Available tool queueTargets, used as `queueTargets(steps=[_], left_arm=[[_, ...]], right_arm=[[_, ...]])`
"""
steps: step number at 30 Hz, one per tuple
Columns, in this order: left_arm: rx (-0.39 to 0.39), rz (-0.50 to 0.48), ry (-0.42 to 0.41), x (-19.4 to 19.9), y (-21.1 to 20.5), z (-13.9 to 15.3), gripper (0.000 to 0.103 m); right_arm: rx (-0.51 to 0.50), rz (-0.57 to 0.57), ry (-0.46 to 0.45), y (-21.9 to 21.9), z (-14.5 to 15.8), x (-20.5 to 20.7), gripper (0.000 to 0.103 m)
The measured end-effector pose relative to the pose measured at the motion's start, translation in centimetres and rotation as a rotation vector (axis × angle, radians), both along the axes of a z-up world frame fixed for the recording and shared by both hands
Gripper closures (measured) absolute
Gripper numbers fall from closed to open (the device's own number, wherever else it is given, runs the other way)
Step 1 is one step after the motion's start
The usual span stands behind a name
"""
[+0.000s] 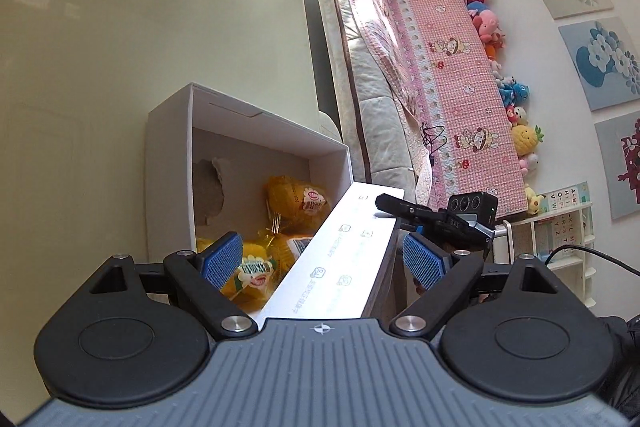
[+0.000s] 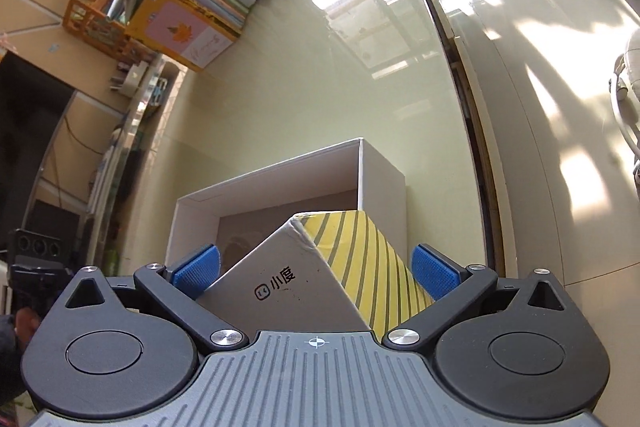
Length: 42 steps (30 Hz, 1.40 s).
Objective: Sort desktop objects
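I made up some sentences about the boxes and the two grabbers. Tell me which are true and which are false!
1. The open white cardboard box holds yellow snack packets. True.
2. The right gripper holds a round red ball. False: a grey box with yellow stripes sits between its blue pads.
3. The left gripper is squeezed tight on a packet. False: its blue pads stand apart, astride the long white printed panel.
4. Plush toys line the pink patterned cover. True.
5. The white box stands on a glossy pale tabletop. True.
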State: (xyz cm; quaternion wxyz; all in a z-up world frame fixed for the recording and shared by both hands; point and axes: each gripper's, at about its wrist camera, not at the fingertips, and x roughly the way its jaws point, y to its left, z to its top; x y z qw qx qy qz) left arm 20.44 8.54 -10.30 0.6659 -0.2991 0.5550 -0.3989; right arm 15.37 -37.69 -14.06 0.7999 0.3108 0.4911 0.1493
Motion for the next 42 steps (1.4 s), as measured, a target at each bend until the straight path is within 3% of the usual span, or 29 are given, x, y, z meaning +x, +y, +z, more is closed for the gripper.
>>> queueTargets(steps=[5, 9, 12, 14, 21, 26, 32, 36, 39, 42], left_arm=[[0.080, -0.054, 0.006, -6.4, -0.9, 2.0, 0.000], [0.099, -0.070, 0.068, -11.2, -3.2, 1.1, 0.000], [0.187, -0.100, 0.047, -14.1, -5.9, -0.2, 0.000], [0.213, -0.070, 0.039, -14.9, -7.3, -1.4, 0.000], [0.298, 0.133, 0.069, -14.2, -7.1, -4.0, 0.000], [0.313, 0.116, 0.010, -13.5, -7.4, -3.6, 0.000], [0.307, 0.129, 0.007, -13.1, -7.4, -3.7, 0.000], [0.300, 0.134, 0.016, -13.1, -7.2, -3.6, 0.000], [0.291, 0.132, 0.024, -13.0, -7.1, -3.8, 0.000], [0.281, 0.128, 0.029, -12.9, -7.0, -4.0, 0.000]], right_arm=[[0.007, -0.063, -0.007, 0.8, -1.1, -0.9, 0.000], [0.004, -0.076, -0.002, 1.1, -1.4, -1.0, 0.000], [0.000, -0.080, 0.000, 1.2, -1.4, -0.9, 0.000], [-0.001, -0.083, 0.002, 1.2, -1.4, -0.9, 0.000], [-0.003, -0.092, -0.006, 1.4, -1.3, -0.9, 0.000], [0.000, -0.131, -0.037, 0.7, -0.9, -1.5, 0.000], [-0.006, -0.113, -0.124, -1.0, 0.9, -2.3, 0.000], [-0.039, -0.009, -0.164, -3.3, 2.4, -4.0, 0.000], [-0.082, 0.110, -0.127, -4.9, 2.5, -5.9, 0.000], [-0.062, 0.145, -0.069, -5.3, 2.0, -7.2, 0.000]])
